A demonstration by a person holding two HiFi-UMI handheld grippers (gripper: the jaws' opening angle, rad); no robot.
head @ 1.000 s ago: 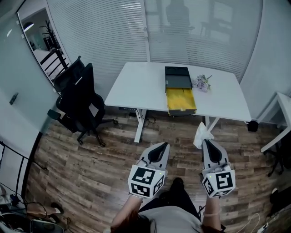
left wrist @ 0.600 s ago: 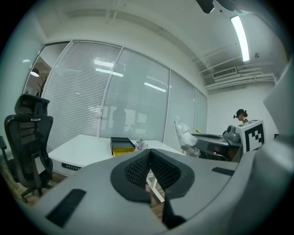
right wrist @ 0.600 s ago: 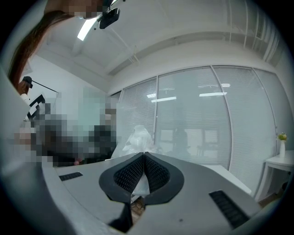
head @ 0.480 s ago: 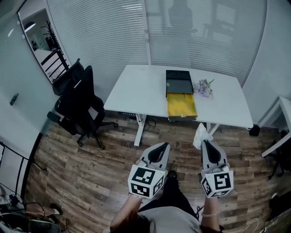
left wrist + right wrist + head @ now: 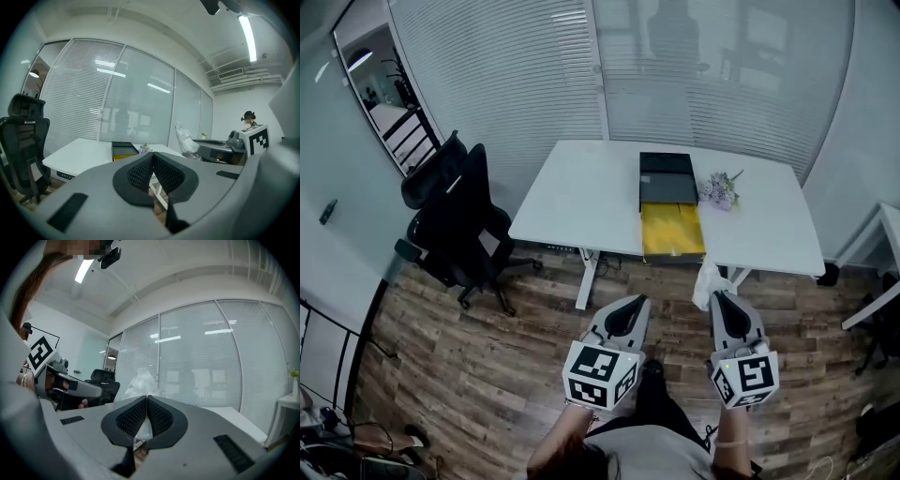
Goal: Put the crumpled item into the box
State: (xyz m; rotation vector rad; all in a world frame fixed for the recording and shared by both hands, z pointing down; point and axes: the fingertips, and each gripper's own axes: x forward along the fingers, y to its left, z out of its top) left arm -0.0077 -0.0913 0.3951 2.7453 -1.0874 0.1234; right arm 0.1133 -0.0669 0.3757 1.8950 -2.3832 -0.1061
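Note:
A crumpled white item (image 5: 707, 284) sticks up from my right gripper (image 5: 720, 298), which is shut on it; in the right gripper view the crumpled white item (image 5: 140, 381) rises above the closed jaws. My left gripper (image 5: 630, 305) is shut with nothing in it, level with the right one over the wooden floor. The box (image 5: 672, 229) lies ahead on the white table (image 5: 581, 202): a yellow open drawer pulled out of a black case (image 5: 666, 177). In the left gripper view the box (image 5: 123, 151) sits on the table beyond the jaws.
A small bunch of flowers (image 5: 719, 190) lies on the table right of the box. A black office chair (image 5: 455, 220) stands left of the table. Another white table's corner (image 5: 881, 253) shows at the right edge. Glass walls with blinds lie behind.
The table and box have come slightly nearer in the head view. Both grippers keep their pose, and the right one still holds the crumpled item.

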